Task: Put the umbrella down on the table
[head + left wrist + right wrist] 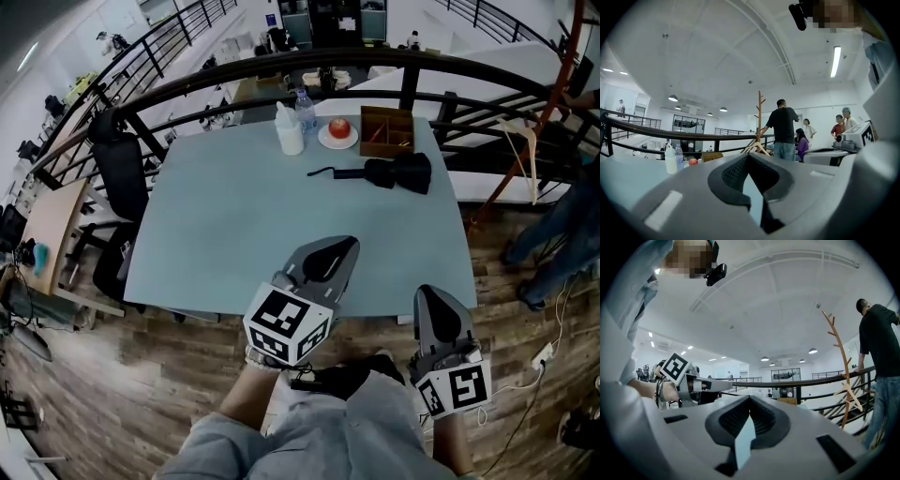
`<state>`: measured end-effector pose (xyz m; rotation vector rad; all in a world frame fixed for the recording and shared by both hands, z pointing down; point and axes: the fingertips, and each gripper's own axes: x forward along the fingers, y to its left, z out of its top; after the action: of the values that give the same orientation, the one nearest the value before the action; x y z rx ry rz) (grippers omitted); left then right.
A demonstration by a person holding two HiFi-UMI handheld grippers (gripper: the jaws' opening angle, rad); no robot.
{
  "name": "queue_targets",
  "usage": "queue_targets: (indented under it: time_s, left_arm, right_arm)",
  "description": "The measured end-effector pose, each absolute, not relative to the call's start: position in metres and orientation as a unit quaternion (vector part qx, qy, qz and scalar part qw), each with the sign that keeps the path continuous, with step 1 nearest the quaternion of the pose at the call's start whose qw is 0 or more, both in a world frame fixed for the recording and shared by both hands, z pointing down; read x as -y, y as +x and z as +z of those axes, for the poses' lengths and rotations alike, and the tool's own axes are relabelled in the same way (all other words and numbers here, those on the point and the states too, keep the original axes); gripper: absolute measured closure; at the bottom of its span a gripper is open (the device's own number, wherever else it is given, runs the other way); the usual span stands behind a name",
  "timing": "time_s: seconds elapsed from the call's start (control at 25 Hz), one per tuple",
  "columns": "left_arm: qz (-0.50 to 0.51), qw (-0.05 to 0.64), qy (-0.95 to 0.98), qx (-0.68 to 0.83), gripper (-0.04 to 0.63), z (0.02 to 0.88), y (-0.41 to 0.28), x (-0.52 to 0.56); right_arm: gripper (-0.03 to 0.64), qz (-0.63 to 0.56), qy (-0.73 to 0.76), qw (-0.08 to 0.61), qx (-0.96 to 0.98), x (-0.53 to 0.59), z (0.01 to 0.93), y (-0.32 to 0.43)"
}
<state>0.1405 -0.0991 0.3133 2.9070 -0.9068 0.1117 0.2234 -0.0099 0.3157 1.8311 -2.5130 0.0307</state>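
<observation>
On the pale blue table [234, 216], toward its far right at about 1 o'clock from the middle, the black folded umbrella [398, 173] lies flat, its thin strap stretched out toward 9 o'clock. Just beyond it, around 12 o'clock, stand 2 bottles, a white one [289, 129] and a clear one [306, 108], beside a white plate [323, 141] bearing a red apple [339, 127] and a brown wooden box [386, 131]. Near the table's near edge, at about 6 o'clock, the left gripper [330, 255] hangs with jaws closed on nothing. At 5 o'clock, the right gripper [433, 305] sits just off the edge, its jaws also together and empty. Both are well apart from the umbrella.
</observation>
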Motion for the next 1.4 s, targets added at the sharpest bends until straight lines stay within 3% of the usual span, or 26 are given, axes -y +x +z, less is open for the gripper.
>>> queue_targets:
  time_s: [1.4]
  left_arm:
    - [0.011, 0.061, 0.922, 0.383, 0.591, 0.305, 0.230, 0.049]
  right_arm:
    - [0.617, -0.010, 0.504, 0.000, 0.864, 0.013, 0.296, 0.322]
